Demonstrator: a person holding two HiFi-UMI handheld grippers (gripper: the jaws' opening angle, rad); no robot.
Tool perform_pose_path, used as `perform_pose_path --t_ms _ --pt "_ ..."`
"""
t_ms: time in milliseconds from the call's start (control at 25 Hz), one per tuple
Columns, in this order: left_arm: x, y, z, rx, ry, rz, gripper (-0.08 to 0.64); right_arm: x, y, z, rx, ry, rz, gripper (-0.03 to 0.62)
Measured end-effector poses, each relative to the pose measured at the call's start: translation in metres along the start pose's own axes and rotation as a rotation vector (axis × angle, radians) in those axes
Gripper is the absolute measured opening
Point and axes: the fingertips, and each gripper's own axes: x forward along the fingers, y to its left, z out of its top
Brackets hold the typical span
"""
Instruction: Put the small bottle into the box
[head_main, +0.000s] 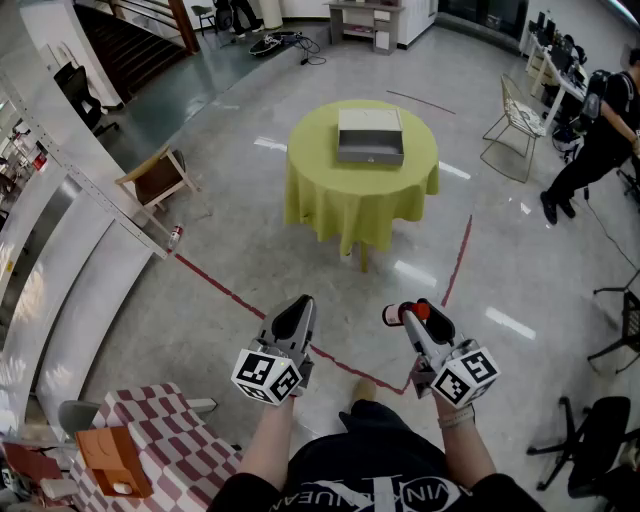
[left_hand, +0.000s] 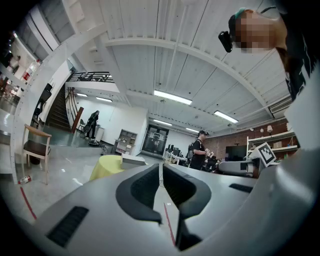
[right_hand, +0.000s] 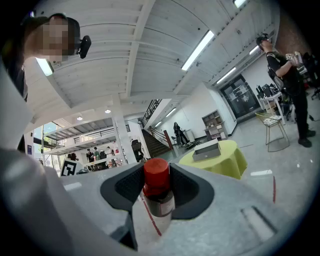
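A small bottle (right_hand: 158, 192) with a red cap and dark contents stands between the pads of my right gripper (right_hand: 157, 175), which is shut on it. In the head view the same bottle (head_main: 397, 314) shows at the tip of the right gripper (head_main: 412, 315). My left gripper (head_main: 297, 312) is held beside it, jaws shut and empty; the left gripper view shows its fingers (left_hand: 145, 185) pressed together. Ahead stands the grey box (head_main: 370, 136) on a round table with a yellow cloth (head_main: 330, 195). The box (right_hand: 206, 150) lies well beyond both grippers.
A red tape line (head_main: 230, 290) crosses the floor between me and the table. A wooden chair (head_main: 158, 178) and a bottle on the floor (head_main: 174, 237) are at left. At right there are a wire chair (head_main: 520, 120), a person (head_main: 595, 140) and an office chair (head_main: 600, 440). A checkered table (head_main: 160, 440) is at lower left.
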Motion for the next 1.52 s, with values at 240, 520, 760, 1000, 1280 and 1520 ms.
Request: perform_pose_path --t_ms 240,520,760,1000,1280,1520 --pt "0.047 0.015 -0.001 0.012 0.004 0.002 0.029 0.031 -0.034 0.013 -0.037 0.027 0.000 0.153" --pt "0.085 0.036 0.001 0.011 0.001 0.036 0.029 0.055 -0.075 0.024 -0.050 0.037 -0.002 0.152" --pt "0.101 0.043 0.002 0.019 -0.003 0.056 0.029 0.066 -0.099 0.030 -0.022 0.021 0.000 0.153" --pt "0.106 0.049 -0.006 0.011 0.026 0.078 0.029 0.072 -0.113 0.025 0.025 0.032 -0.003 0.152" --pt "0.133 0.063 -0.013 -0.012 0.027 0.076 0.029 0.090 -0.131 0.029 0.043 0.039 -0.011 0.153" --pt "0.181 0.080 -0.017 -0.034 0.044 0.036 0.029 0.117 -0.155 0.042 0.055 0.030 -0.029 0.153"
